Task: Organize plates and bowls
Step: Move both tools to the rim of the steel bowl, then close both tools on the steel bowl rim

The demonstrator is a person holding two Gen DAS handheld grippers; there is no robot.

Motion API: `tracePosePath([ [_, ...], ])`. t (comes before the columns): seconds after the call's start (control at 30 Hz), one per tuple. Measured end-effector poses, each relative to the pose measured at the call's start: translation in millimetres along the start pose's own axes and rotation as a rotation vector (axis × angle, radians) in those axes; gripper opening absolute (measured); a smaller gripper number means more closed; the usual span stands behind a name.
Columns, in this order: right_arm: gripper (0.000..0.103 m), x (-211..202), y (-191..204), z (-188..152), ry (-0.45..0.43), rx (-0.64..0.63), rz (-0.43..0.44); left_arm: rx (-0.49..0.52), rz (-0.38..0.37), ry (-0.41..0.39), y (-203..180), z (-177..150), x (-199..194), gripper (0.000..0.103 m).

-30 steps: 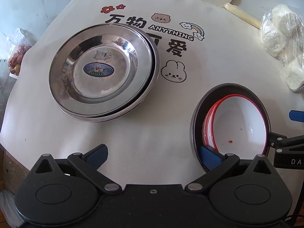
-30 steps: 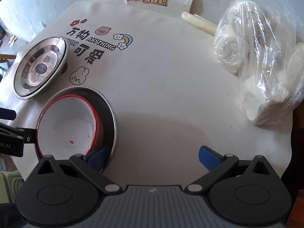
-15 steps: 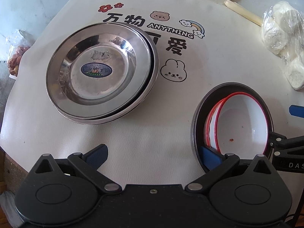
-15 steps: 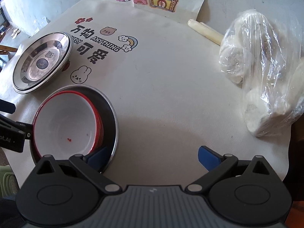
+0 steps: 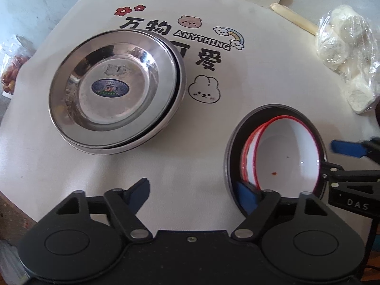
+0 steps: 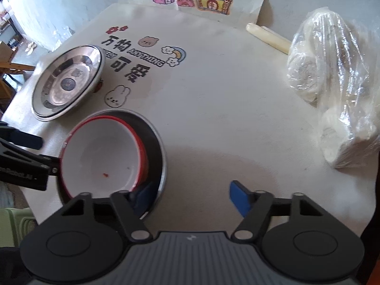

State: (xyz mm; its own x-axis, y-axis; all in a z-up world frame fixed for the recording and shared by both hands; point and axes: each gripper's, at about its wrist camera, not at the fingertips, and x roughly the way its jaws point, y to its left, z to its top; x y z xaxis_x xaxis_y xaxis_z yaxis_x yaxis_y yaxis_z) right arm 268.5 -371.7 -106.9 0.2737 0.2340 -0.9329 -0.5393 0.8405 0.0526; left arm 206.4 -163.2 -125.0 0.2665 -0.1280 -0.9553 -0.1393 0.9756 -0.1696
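While both grippers hung over the near edge of the table (image 6: pixel 213 123), the thing to watch was the steel bowl (image 5: pixel 231 147) with a dark inside, which held two white bowls with red rims (image 5: pixel 288 156) nested in it, the top one tilted and carrying a small red speck and a dark one on its bottom. It sat on the white cloth close to the near edge, just below the printed rabbit (image 5: pixel 203 90).

The left gripper (image 5: pixel 192 190) straddled the steel bowl's near-left rim: its right blue pad (image 5: pixel 245 193) was inside the bowl by the red-rimmed ones, its left pad out over the cloth. The right gripper (image 6: pixel 191 196) did the same on the other side, its left pad down inside, its right pad over bare cloth. Both sets of jaws were closing with the rim between them, but the pads weren't pressing it yet, so still apart, nothing clamped.

Further toward the far-left edge sat a stack of shiny steel plates (image 5: pixel 116 90) with an oval sticker in the middle, well apart from the bowls. A plastic bag of white buns (image 6: pixel 332 83) took up the right edge, with a pale stick (image 6: pixel 268 38) lying behind it near the far edge, neither one in the way
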Motion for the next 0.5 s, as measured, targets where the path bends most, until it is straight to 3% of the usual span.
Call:
tracePosePath([
  [0.17,0.041,-1.6,3.7,0.1,0.005,0.011,0.061,-0.021,-0.079,0.001,0.0,-0.1,-1.2,0.046],
  [0.23,0.033,-1.5,4.5,0.9,0.01,0.014,0.078,-0.021,-0.095,0.001,-1.5,-0.1,-1.7,0.039],
  [0.5,0.028,1.9,-2.3,1.8,0.039,0.104,0.121,0.001,-0.131,0.011,-9.9,2.8,-1.2,0.01],
])
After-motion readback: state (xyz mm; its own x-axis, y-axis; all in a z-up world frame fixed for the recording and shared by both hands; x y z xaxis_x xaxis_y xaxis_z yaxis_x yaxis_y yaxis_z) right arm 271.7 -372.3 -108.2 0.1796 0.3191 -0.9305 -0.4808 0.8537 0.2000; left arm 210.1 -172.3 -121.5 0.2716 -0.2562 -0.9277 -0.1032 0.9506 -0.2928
